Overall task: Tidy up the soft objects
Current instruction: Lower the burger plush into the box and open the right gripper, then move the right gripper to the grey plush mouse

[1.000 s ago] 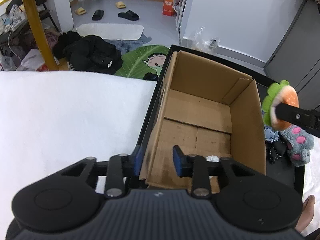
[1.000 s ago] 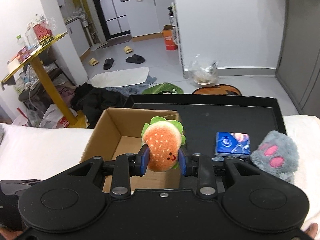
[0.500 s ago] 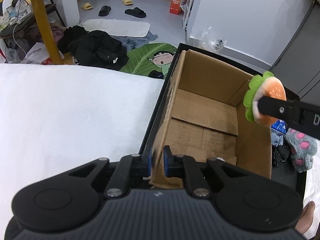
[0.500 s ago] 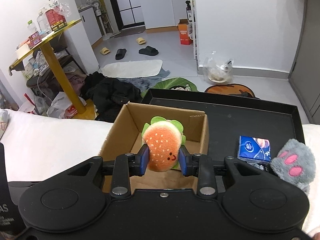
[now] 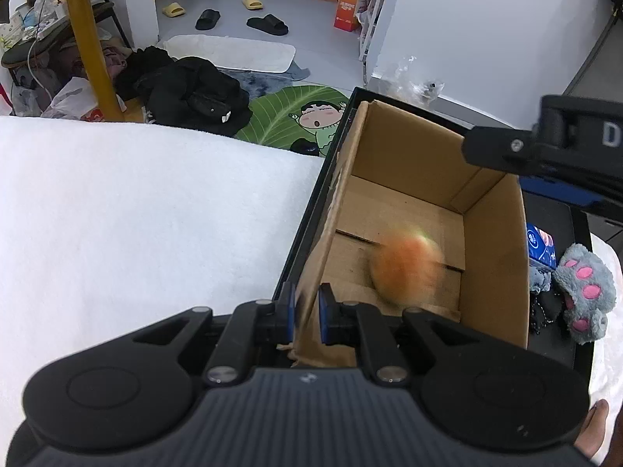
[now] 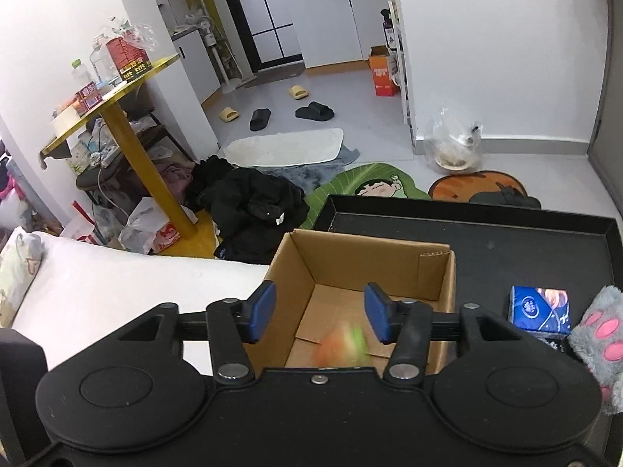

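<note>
The left gripper (image 5: 306, 313) pinches one wall of the single cardboard box (image 5: 492, 249). One blurred burger toy (image 5: 405, 266) sits inside it, beneath the right gripper (image 6: 319, 313), whose empty jaws are opening. Beyond, four slippers (image 6: 315, 111) lie on the floor.

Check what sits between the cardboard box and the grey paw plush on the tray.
A blue tissue pack lies between the box and the paw plush on the black tray, clearest in the right wrist view; the left wrist view shows it partly hidden behind the box wall.
</note>
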Motion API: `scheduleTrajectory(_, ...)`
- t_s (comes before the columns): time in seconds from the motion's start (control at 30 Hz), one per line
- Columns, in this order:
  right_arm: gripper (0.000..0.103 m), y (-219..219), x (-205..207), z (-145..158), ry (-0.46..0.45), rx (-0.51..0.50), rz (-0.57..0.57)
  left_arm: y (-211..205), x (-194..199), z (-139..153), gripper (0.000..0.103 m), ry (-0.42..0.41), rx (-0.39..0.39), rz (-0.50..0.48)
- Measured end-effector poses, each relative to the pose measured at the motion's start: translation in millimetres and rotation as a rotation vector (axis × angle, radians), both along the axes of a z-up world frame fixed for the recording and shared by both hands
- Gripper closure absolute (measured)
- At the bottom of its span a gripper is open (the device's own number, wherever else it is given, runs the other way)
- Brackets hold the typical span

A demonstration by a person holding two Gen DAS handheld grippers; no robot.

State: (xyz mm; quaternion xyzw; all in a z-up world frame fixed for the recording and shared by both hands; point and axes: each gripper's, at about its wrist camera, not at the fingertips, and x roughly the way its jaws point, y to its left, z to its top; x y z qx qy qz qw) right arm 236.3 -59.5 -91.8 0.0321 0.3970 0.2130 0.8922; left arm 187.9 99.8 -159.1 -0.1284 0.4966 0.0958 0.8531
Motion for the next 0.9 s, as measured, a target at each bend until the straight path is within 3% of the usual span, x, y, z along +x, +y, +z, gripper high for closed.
scheduleTrajectory(0.53, 0.03, -55.2, -16.0, -4.2, -0.023, -0.049, -0.094, -11.0, -3.3, 6.1, 0.086, -0.009, 0.041, -0.046)
scheduleTrajectory(0.9, 0.026, -95.6, -25.2, -23.0, -0.008, -0.071, -0.171, -25.7, -4.3, 13.0, 0.061, -0.029, 0.126, -0.07)
